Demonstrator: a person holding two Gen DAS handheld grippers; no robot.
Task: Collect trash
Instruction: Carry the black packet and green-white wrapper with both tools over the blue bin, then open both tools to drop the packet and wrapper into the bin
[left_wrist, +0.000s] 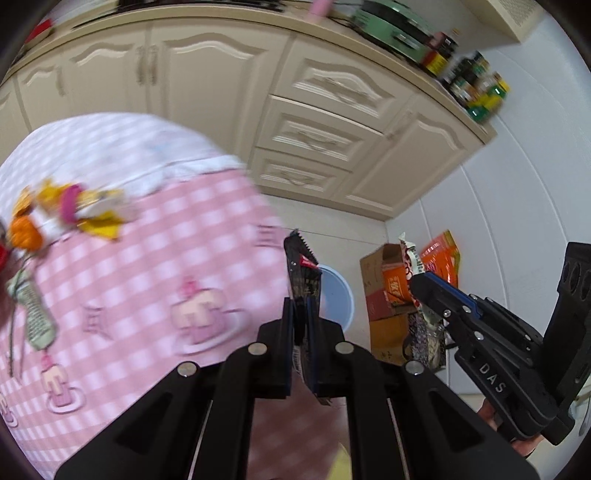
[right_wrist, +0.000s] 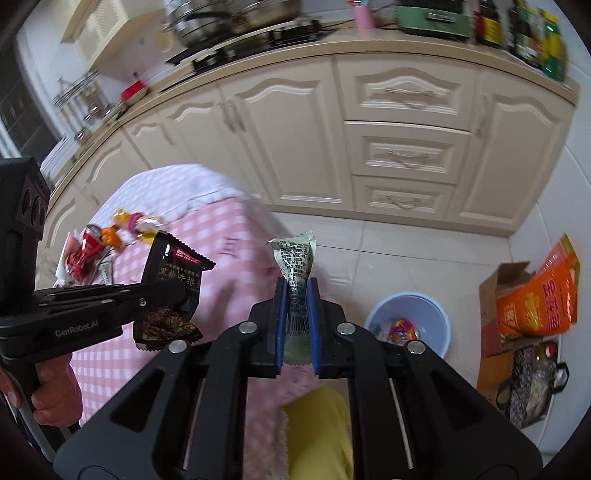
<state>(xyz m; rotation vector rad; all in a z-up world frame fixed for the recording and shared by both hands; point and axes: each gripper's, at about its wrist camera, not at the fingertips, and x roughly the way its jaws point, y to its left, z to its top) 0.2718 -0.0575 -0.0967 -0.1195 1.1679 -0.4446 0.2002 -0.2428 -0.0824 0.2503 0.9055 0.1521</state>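
Note:
My left gripper (left_wrist: 301, 308) is shut on a black snack wrapper (left_wrist: 301, 266) that sticks up between its pads. In the right wrist view that same gripper (right_wrist: 183, 291) hangs over the table edge with the black wrapper (right_wrist: 173, 273). A crumpled pale green wrapper (right_wrist: 295, 262) with black print is clamped in my right gripper (right_wrist: 297, 291). The right gripper (left_wrist: 419, 290) also shows at the right of the left wrist view. A light blue bin (right_wrist: 410, 321) stands on the floor below and to the right, with colourful wrappers inside. More trash (right_wrist: 107, 236) lies on the pink checked table (right_wrist: 229, 229).
Cream kitchen cabinets (right_wrist: 406, 147) run along the back, with a stove, pots and bottles on the counter. A cardboard box (right_wrist: 495, 295) with orange bags and a patterned bag (right_wrist: 528, 384) sit on the floor right of the bin. A yellow cloth (right_wrist: 317, 424) hangs below my right gripper.

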